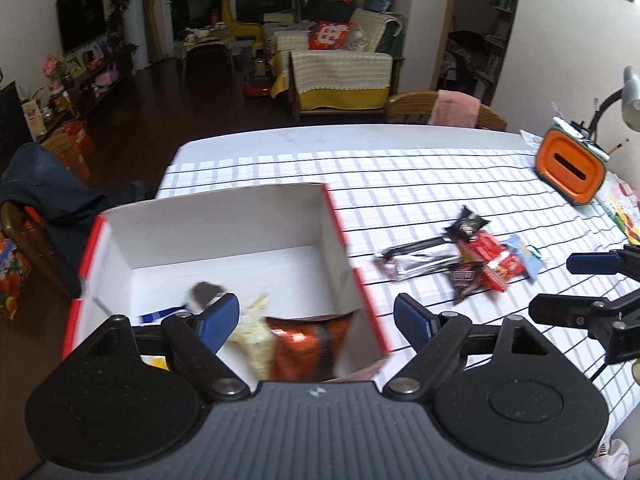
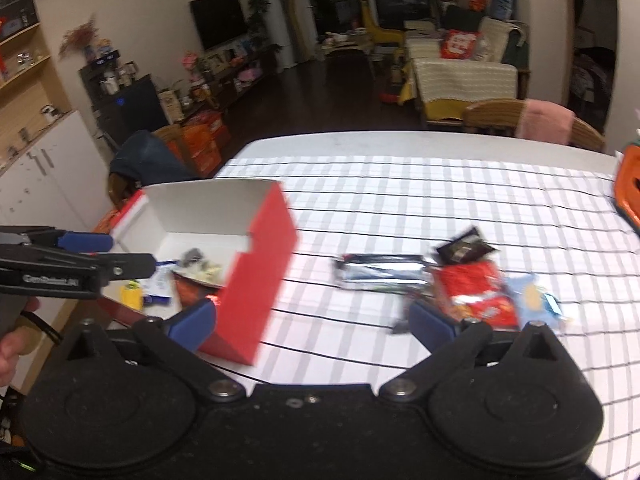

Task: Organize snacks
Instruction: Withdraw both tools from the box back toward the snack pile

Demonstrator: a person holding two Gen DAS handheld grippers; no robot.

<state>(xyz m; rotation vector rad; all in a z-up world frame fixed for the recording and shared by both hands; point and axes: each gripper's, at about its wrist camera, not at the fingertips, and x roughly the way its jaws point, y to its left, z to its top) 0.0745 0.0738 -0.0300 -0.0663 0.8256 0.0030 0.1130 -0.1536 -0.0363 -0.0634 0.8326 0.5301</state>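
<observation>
A red box with a white inside stands open on the striped table. It holds several snacks: an orange-brown bag, a pale packet and a small dark piece. My left gripper is open and empty just above the box's near edge. A pile of loose snacks lies to the right: a silver bar, red packets, dark wrappers and a blue one. My right gripper is open and empty, between box and pile.
The table has a white cloth with dark stripes. An orange holder stands at its far right by a lamp. Wooden chairs stand at the far edge, another with a dark jacket at the left.
</observation>
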